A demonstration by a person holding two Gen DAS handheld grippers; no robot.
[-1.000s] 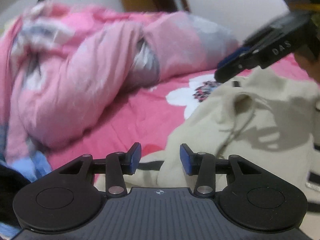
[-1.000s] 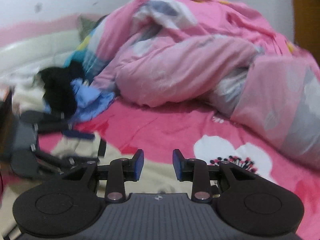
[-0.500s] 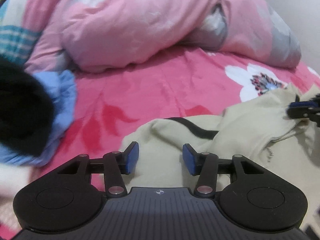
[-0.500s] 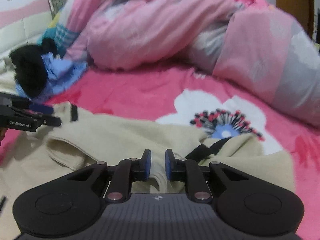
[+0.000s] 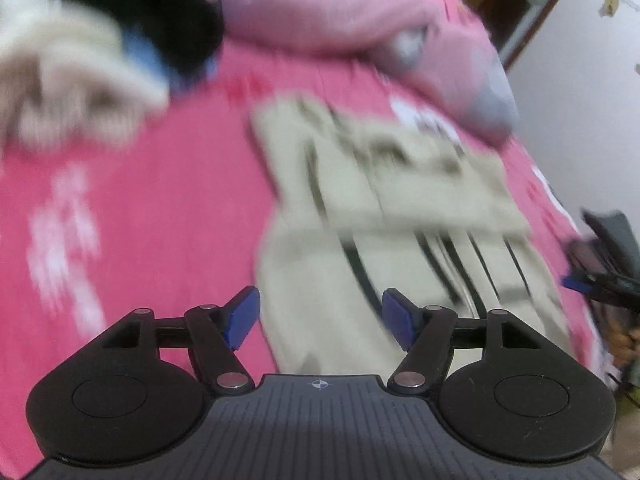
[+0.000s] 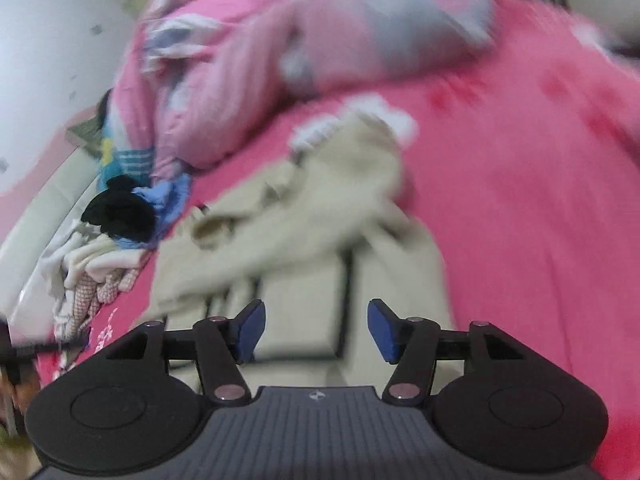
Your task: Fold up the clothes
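Garment: the cream garment with dark stripes (image 5: pixel 384 216) lies on the bed, partly doubled over itself; both views are blurred, so its exact outline is unclear.
Direction: it spreads straight ahead of both pairs of fingers, its long axis running away from them toward the pink duvet (image 6: pixel 248 60).
Left gripper (image 5: pixel 320 322): fingers wide apart, holding nothing, over the near left edge.
Right gripper (image 6: pixel 316 330): fingers wide apart, holding nothing, over the near end.
Nearer: cannot tell.
Bed: pink flowered sheet (image 5: pixel 160 208); a heap of other clothes (image 6: pixel 108 240) at its left side.
Room: pale walls.
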